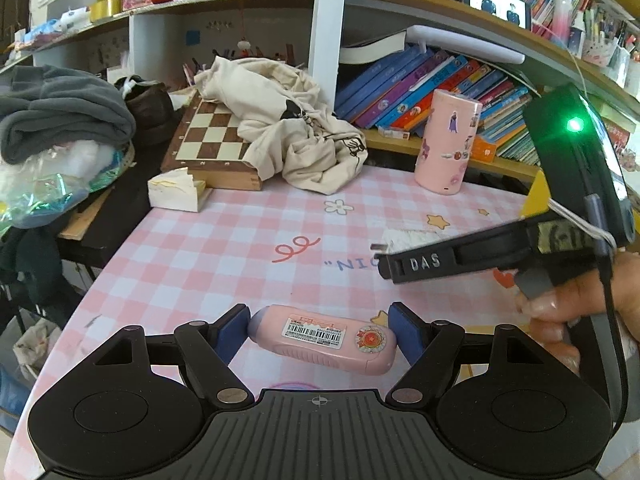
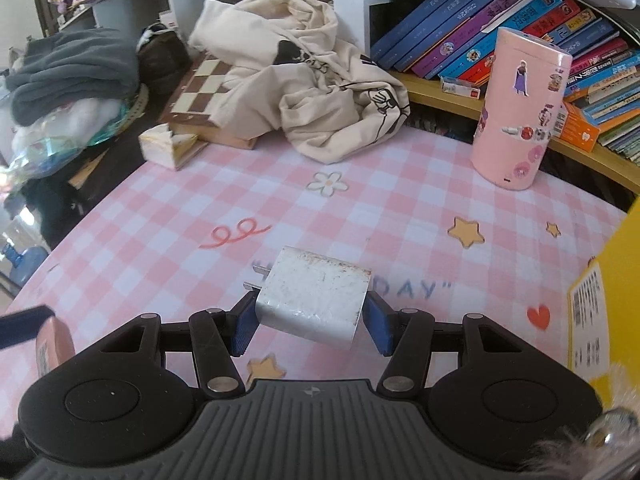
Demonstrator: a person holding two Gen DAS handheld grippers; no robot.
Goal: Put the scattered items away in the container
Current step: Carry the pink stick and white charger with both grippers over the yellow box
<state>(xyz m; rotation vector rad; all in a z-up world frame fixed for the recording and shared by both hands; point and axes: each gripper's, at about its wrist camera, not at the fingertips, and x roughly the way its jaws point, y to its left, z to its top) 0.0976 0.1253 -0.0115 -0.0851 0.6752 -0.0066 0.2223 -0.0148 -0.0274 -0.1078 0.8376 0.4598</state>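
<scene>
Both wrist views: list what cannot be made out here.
- Yellow container: right wrist view, cut off by the right edge; its opening is unseen.
- White charger: left wrist view, mostly hidden behind the right gripper.
- Pink device: right wrist view, blurred, cut by the left edge.

The raised letters "DAS" stand on the black arm of the right hand-held gripper (image 1: 380,258), seen from the left wrist camera. On the pink checked cloth (image 2: 168,240) over the counter, blue capitals are printed: the left wrist view shows an opening quote mark and "NIC", cut off by the gripper arm, and the right wrist view shows "DAY" with a closing quote mark just beside the white charger (image 2: 312,300). The pink case (image 1: 324,340) bears a white barcode sticker (image 1: 316,334), its digits too small to read. The yellow box (image 2: 616,300) carries a label with a barcode and fine print, unreadable. The book spines (image 2: 520,16) carry titles too blurred to make out.
</scene>
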